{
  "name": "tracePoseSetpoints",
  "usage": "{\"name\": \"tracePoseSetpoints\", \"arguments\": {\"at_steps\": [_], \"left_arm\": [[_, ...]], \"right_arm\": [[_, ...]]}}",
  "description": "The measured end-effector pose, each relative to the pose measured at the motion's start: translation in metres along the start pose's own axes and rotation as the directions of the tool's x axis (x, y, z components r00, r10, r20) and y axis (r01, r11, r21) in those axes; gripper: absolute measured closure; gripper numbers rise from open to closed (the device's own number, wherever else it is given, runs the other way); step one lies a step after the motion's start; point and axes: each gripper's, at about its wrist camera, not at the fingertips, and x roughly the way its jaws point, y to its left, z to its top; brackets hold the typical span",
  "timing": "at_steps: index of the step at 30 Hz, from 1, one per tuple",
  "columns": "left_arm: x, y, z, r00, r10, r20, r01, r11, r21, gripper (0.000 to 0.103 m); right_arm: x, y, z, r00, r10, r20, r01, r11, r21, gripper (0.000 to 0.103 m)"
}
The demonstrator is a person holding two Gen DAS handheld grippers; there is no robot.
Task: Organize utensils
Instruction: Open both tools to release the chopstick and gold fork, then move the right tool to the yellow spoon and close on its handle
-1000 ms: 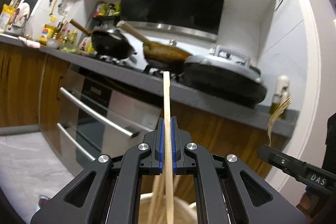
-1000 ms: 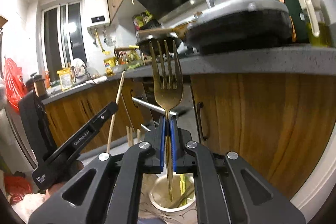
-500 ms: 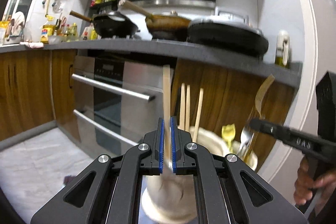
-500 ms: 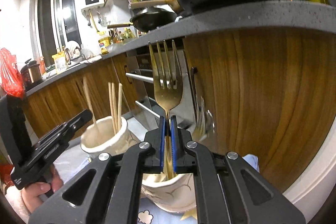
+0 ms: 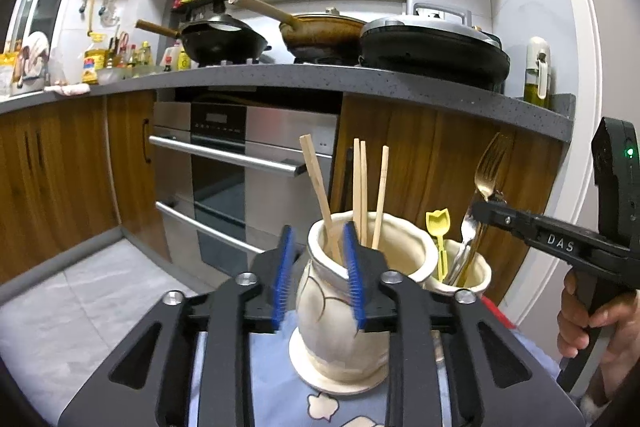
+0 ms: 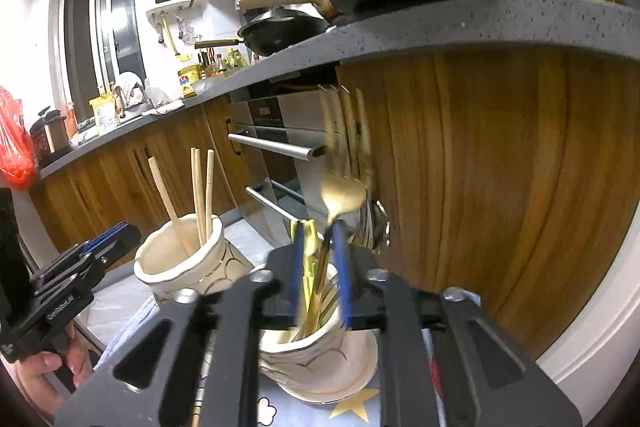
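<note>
Now left gripper is spread, empty, chopstick loose in jar. Right gripper parted around gold fork, blurred, at 12 o'clock over cup.

Glossy cream ceramic jar holding pale matt wooden chopsticks; beside the jar, a shiny gold metal fork; blue ribbed rubber-like pads on matt black plastic left claw.

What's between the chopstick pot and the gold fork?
In the left wrist view, a yellow tulip-topped pick stands between the chopstick pot and the gold fork.
</note>
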Motion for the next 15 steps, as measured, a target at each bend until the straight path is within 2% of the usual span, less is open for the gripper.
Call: {"name": "tracePoseSetpoints", "arguments": {"at_steps": [3, 5, 7, 9, 11, 15], "left_arm": [[-0.008, -0.001, 0.0, 1.0, 0.008, 0.0, -0.008, 1.0, 0.011, 0.063], [-0.016, -0.001, 0.0, 1.0, 0.014, 0.0, -0.014, 1.0, 0.01, 0.054], [-0.023, -0.001, 0.001, 1.0, 0.018, -0.001, -0.018, 1.0, 0.01, 0.049], [-0.03, 0.0, 0.0, 1.0, 0.03, -0.009, -0.03, 0.999, 0.014, 0.038], [-0.038, 0.0, -0.002, 0.999, 0.044, -0.023, -0.043, 0.999, 0.019, 0.024], [-0.05, 0.0, -0.009, 0.995, 0.072, -0.066, -0.07, 0.997, 0.022, 0.013]], "right_arm": [[-0.008, 0.003, 0.005, 0.999, 0.002, 0.039, -0.001, 1.0, -0.017, 0.061], [-0.016, 0.006, 0.007, 0.998, -0.004, 0.066, 0.006, 1.0, -0.031, 0.054], [-0.028, 0.008, 0.01, 0.996, -0.01, 0.093, 0.013, 0.999, -0.039, 0.046], [-0.038, 0.01, 0.01, 0.994, -0.01, 0.107, 0.015, 0.999, -0.043, 0.034], [-0.047, 0.01, 0.01, 0.994, -0.011, 0.105, 0.016, 0.999, -0.044, 0.024], [-0.064, 0.007, 0.002, 0.997, -0.007, 0.083, 0.009, 1.0, -0.022, 0.006]]}}
